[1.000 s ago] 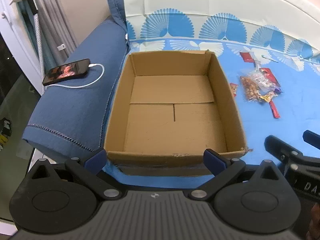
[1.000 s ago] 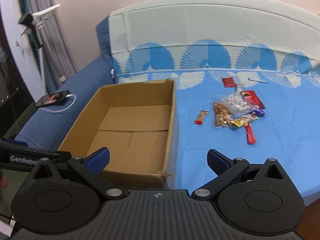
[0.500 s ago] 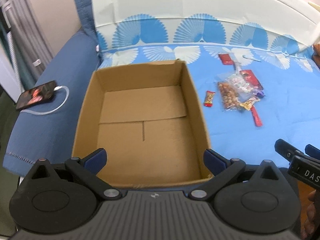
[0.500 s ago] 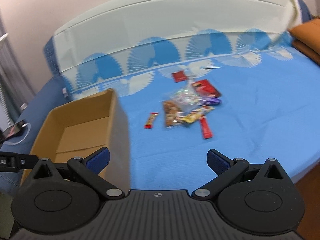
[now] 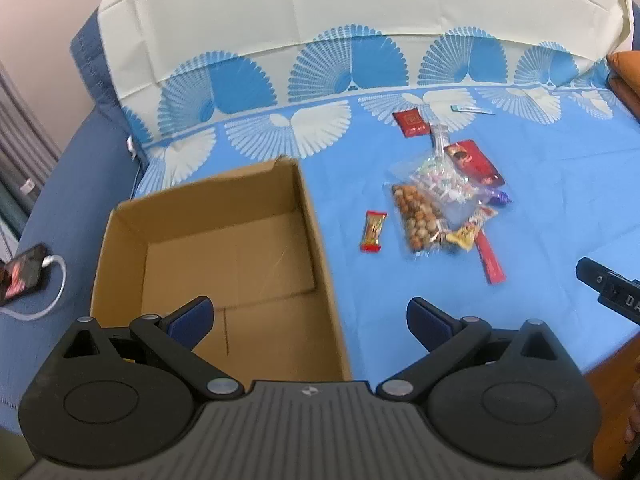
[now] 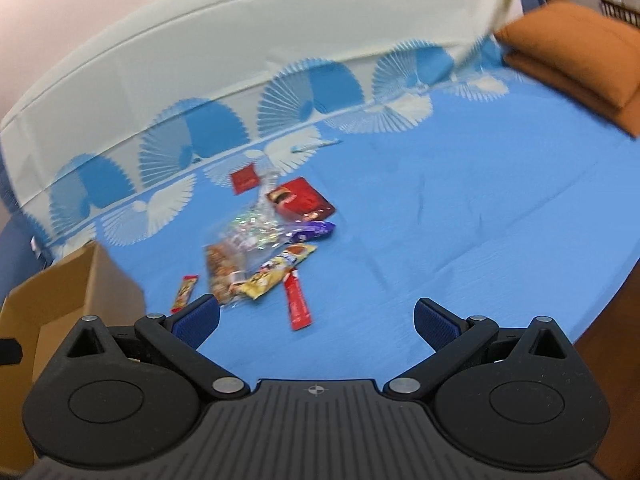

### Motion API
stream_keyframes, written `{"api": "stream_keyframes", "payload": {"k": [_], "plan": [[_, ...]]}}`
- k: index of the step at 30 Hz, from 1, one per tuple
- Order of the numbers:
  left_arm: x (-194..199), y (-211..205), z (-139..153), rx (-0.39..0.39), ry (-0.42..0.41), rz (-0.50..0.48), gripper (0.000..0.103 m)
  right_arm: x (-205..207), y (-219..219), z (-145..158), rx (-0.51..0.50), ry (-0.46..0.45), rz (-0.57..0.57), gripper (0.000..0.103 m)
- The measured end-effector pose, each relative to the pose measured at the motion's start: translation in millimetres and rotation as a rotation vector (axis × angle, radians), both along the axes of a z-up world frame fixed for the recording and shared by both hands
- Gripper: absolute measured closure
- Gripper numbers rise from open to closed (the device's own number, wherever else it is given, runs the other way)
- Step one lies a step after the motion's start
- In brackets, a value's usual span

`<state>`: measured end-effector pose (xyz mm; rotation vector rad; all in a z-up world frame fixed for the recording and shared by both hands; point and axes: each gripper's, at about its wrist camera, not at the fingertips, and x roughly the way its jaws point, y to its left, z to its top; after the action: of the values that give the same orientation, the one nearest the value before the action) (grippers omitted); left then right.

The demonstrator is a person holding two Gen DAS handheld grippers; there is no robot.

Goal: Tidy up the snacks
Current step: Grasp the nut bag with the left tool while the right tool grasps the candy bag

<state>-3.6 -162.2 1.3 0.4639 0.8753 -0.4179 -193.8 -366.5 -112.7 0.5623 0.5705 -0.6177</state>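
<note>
You are only starting out: the cardboard box (image 5: 224, 256), sitting in the lower left of the left wrist view, is showing a bare bottom with nothing in it yet. All the snacks are lying on the blue bed sheet (image 5: 560, 184), in the middle right of that view, well apart from the box's right wall.

Your left claw (image 5: 310, 316) is hovering over the box's near right corner with both fingers spread wide and nothing between them. Your right claw (image 6: 316, 320) is likewise released and carrying nothing, pointing at the pile from the lower middle of the right wrist view.

What is waiting for you, judging by the sheet: a small red bar (image 5: 373, 231) lying nearest the box, a clear bag of nuts (image 5: 416, 220), a clear bag of mixed candy (image 5: 444, 178), a yellow packet (image 6: 276, 270), a long red stick (image 6: 298, 304), a purple wrapper (image 6: 316, 230), a flat red pouch (image 6: 300, 200), a small red square packet (image 6: 245, 178), and a thin pale strip (image 6: 316, 145) up by the fan pattern. Every one of them is yet to be moved.
</note>
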Motion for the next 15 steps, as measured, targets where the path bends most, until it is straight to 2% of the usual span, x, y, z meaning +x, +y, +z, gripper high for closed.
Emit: {"api": "stream_keyframes", "payload": {"k": [3, 5, 8, 11, 15], "plan": [[15, -15, -1, 0.007, -0.014, 0.006, 0.0, 20, -22, -13, 0.002, 0.008, -0.006, 0.0], [27, -22, 1, 0.012, -0.032, 0.022, 0.0, 38, -32, -19, -0.034, 0.013, 0.008, 0.0], [47, -25, 5, 0.01, -0.048, 0.06, 0.0, 81, -46, -28, -0.113, 0.021, 0.105, 0.0], [64, -22, 7, 0.011, -0.053, 0.101, 0.0, 142, -49, -32, -0.198, 0.049, 0.265, 0.0], [84, -18, 5, 0.015, -0.045, 0.14, 0.0, 213, -40, -46, -0.272, 0.143, 0.439, 0.0]]}}
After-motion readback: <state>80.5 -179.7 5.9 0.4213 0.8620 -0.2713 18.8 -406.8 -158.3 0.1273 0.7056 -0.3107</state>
